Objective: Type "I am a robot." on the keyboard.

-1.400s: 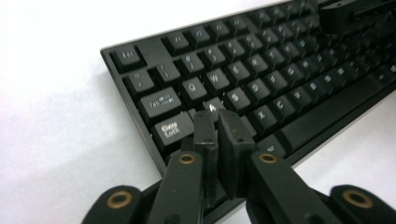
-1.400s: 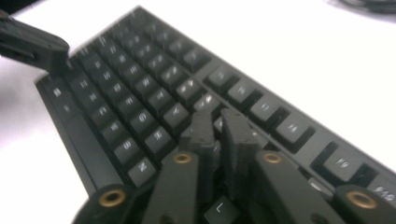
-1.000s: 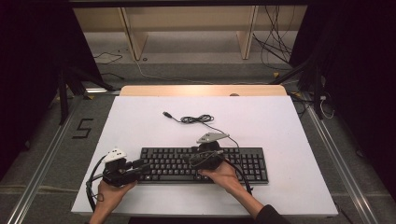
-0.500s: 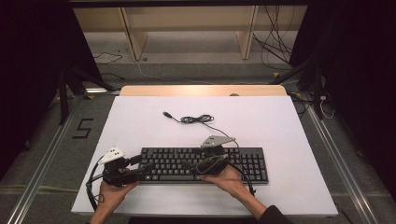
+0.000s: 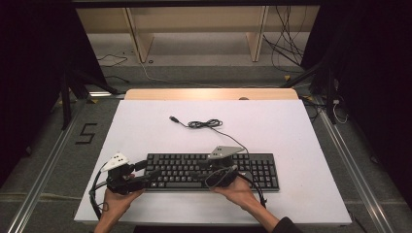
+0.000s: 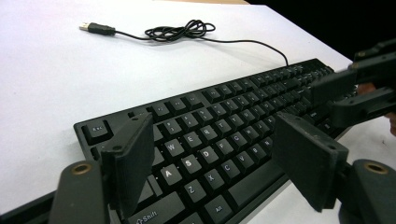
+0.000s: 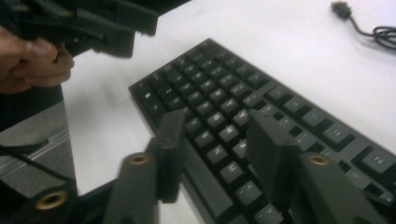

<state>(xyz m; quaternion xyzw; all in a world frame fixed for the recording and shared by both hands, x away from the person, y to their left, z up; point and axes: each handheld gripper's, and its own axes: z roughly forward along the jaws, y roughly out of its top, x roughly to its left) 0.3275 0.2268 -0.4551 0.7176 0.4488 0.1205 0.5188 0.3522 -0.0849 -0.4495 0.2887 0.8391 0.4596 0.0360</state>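
My left gripper [image 6: 215, 172] hovers low over the near-left letter keys of the keyboard [image 6: 224, 126]. Its jaws have just been opening and now stand wide, with nothing clamped; bare keys show through the gap between the pads. The hand itself has kept its place at the left end of the keyboard [image 5: 214, 171] since a second ago.

My right gripper [image 7: 217, 154] has slid a little along the front edge toward the middle; in the high view it [image 5: 222, 175] now sits nearer the centre of the board than it did a second ago. Its jaws swung wide and have just been closing again. In the right gripper view they stand partly apart above the keys near the space bar, and I see nothing pinched between them, so I count it as released, not gripping.

I judge this as key work in progress: one hand parked over the left letters, the other stepping to a fresh key.

The keyboard lies flat and square near the front of the white table [image 5: 301, 131], unmoved. Beyond it, its cable [image 5: 209, 124] trails to a loose coil, with the USB plug [image 5: 173, 118] lying free on the table.
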